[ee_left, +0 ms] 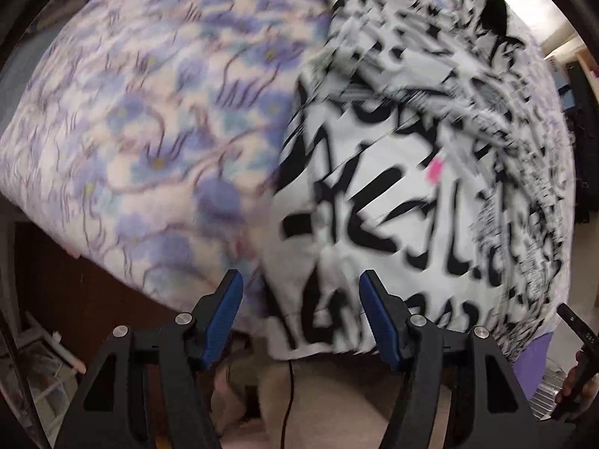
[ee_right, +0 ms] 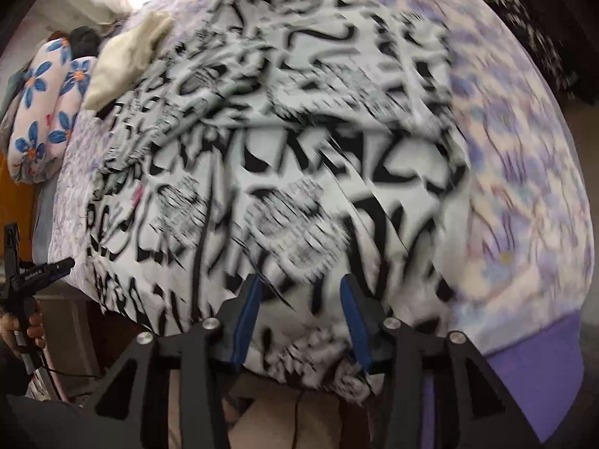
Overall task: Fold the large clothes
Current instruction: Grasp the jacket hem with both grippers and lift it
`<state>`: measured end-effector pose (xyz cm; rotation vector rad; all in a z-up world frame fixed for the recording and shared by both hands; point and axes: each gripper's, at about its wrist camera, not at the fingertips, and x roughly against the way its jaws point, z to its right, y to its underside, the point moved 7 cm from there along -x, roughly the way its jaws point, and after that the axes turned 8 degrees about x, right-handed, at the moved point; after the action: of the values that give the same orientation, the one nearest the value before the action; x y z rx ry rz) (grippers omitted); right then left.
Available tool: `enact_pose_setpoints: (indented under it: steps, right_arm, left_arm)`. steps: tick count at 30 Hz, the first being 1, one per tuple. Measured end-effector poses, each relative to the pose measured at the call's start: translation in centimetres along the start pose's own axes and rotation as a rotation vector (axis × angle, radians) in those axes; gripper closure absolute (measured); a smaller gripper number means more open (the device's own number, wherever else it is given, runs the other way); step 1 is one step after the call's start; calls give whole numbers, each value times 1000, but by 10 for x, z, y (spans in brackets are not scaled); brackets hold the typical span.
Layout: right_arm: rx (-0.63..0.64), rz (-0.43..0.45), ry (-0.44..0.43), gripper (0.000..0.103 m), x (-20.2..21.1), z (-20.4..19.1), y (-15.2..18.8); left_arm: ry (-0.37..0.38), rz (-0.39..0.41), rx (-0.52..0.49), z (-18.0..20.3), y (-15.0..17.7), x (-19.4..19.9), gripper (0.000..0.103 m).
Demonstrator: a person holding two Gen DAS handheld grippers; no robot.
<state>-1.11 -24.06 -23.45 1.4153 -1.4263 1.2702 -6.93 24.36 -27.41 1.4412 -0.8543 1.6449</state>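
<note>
A large white garment with bold black lettering lies spread on a bed with a purple floral cover; its hem hangs over the near edge. My left gripper is open and empty, just above the hem's left corner. In the right wrist view the same garment fills the middle. My right gripper is open and empty over its near hem. Both views are motion-blurred. The other gripper shows at the right edge of the left view and at the left edge of the right view.
A beige cloth lies at the garment's far left. A pillow with blue flowers sits at the bed's far left. The purple sheet edge hangs at the near right. Floor and a thin cable lie below.
</note>
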Motion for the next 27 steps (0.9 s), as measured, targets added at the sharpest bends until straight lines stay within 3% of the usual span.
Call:
enact_pose_setpoints:
  steps: [7,11,14,18,27]
  right_arm:
    - [-118,-100,21,56,-21,38,44]
    - [-154,-133,11,56,-34,46,60]
    - [-155,-158,9,56,-43,47,67]
    - [-144,-175,8,56,-47,47,74]
    - [-223,-178,-29,56,-44,56,82]
  left_arm:
    - [37,-80,38,-3,9,-31,40]
    - [21,-124,32,5,7,-50,40]
    - [-20,-119,25,5,4,-58,39]
    - [-24,-121,44,-1,3,-65,33]
    - [-42,-149,23,-3,2,-71,30]
